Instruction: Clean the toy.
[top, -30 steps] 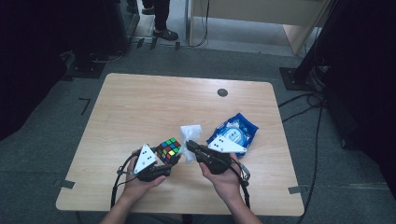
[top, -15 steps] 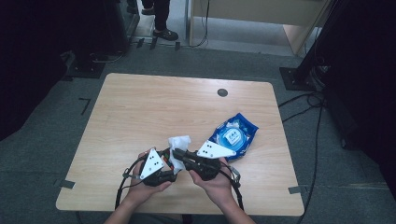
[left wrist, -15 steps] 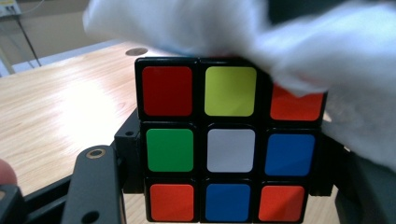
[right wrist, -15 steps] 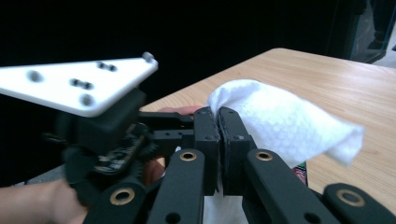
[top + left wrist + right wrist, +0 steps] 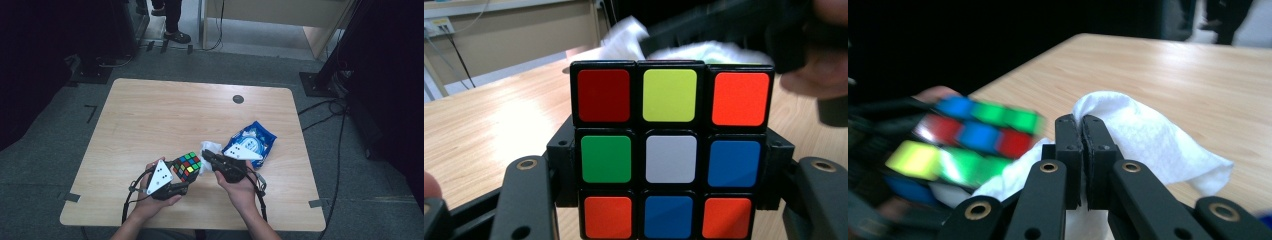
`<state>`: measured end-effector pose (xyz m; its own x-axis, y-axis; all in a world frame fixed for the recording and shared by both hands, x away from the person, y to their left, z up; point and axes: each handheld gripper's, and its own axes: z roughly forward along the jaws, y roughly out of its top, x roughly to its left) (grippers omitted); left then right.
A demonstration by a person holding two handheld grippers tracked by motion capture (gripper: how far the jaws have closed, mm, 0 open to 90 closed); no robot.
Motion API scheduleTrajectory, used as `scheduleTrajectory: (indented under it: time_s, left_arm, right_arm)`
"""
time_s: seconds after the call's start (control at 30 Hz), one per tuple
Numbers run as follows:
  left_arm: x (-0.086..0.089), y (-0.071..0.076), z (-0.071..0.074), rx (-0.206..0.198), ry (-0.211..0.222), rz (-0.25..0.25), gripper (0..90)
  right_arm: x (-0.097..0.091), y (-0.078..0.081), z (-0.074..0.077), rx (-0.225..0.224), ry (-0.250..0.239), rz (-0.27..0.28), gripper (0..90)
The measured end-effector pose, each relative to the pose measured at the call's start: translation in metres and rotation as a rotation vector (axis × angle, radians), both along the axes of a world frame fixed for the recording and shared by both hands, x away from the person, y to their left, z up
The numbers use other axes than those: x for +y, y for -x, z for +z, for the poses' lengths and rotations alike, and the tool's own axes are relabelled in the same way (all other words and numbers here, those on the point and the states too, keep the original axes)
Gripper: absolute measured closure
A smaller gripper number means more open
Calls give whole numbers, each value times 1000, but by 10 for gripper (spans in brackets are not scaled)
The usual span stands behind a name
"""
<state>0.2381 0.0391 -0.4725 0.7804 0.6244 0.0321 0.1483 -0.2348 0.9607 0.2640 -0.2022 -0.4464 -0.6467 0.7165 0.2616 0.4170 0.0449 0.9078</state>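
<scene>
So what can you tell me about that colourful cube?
The cube is a three-by-three puzzle with glossy coloured stickers on black plastic, all scrambled; the face seen in the left gripper view has a white centre. The left tool clamps its sides and holds it tilted above the table. A white wipe, pinched in the right tool, is right beside it.

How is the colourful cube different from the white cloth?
The cube is stiff and boxy with many coloured squares; the white cloth is plain, soft and crumpled. The left gripper clamps the cube between wide-set jaws, while the right gripper pinches the cloth with jaws nearly together. Both are held up over the table.
</scene>
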Motion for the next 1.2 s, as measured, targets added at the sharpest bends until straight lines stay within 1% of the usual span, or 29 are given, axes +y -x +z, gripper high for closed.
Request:
scheduleTrajectory:
  time_s: [0.07, 0.1, 0.17, 0.2, 0.23, 0.27, 0.3, 0.4, 0.43, 0.5, 0.53, 0.63, 0.7, 0.73, 0.77, 0.8, 0.83, 0.87, 0.9, 0.93, 0.97, 1.03, 1.07, 1.1, 1.13, 1.17, 1.2]
  left_arm:
    - [1, -2, -1, 5, -16, 11, 342]
    - [1, -3, -2, 13, -23, 13, 342]
    - [0, -4, -4, 21, -34, 16, 342]
    - [-1, -4, -5, 25, -36, 16, 342]
    - [-1, -4, -5, 25, -36, 16, 342]
    - [-4, -2, -5, 20, -43, 5, 342]
    - [-6, -2, -5, 18, -50, 0, 342]
    - [-10, 1, -5, 14, -58, -11, 342]
    - [-10, 2, -5, 10, -60, -16, 342]
    - [-10, 3, -3, 1, -55, -19, 342]
    - [-10, 4, -2, -4, -52, -18, 342]
    - [-8, 4, 0, -5, -32, -20, 342]
    - [-7, 4, 0, -6, -25, -19, 342]
    - [-7, 4, 0, -6, -25, -19, 342]
    - [-7, 4, 1, -8, -27, -20, 342]
    - [-6, 4, 1, -10, -26, -21, 342]
    - [-6, 4, 1, -12, -25, -21, 342]
    - [-5, 4, 2, -12, -24, -22, 342]
    - [-4, 4, 2, -15, -13, -20, 342]
    - [-3, 3, 3, -16, -5, -18, 342]
    - [-2, 3, 4, -16, -2, -12, 342]
    - [1, 1, 5, -14, -1, -2, 342]
    - [3, 0, 5, -11, 0, 5, 342]
    - [4, -1, 4, -7, 2, 10, 342]
    - [6, -2, 4, -4, -2, 14, 342]
    - [8, -3, 4, -2, 1, 24, 342]
    - [8, -3, 4, -2, 1, 24, 342]
  right_arm:
    - [-3, 1, 1, -7, -14, 4, 881]
    - [-3, 2, 4, -18, -21, 12, 881]
    - [1, 8, 14, -49, -42, 42, 881]
    - [2, 10, 18, -59, -47, 54, 881]
    - [2, 10, 18, -59, -47, 54, 881]
    - [10, 17, 26, -77, -81, 105, 881]
    - [14, 19, 28, -85, -90, 129, 881]
    - [24, 24, 28, -67, -109, 184, 880]
    - [26, 25, 27, -64, -106, 194, 880]
    - [30, 25, 23, -63, -84, 195, 880]
    - [30, 23, 20, -58, -87, 195, 880]
    - [25, 19, 16, -38, -111, 172, 880]
    - [20, 16, 14, -33, -109, 145, 879]
    - [20, 16, 14, -33, -109, 145, 879]
    - [17, 14, 12, -27, -109, 128, 880]
    - [14, 11, 10, -25, -102, 110, 879]
    - [8, 6, 5, -8, -85, 76, 876]
    - [8, 6, 5, -8, -85, 76, 876]
    - [5, 4, 2, -1, -75, 57, 876]
    - [2, 1, -1, 8, -40, 35, 874]
    - [0, -1, -3, 12, -17, 18, 873]
    - [-5, -4, -8, 24, -16, -7, 872]
    - [-7, -5, -11, 32, -6, -21, 869]
    - [-9, -7, -14, 28, 13, -39, 869]
    - [-9, -7, -14, 28, 13, -39, 869]
    - [-11, -9, -17, 37, 20, -57, 869]
    - [-11, -9, -17, 37, 20, -57, 869]
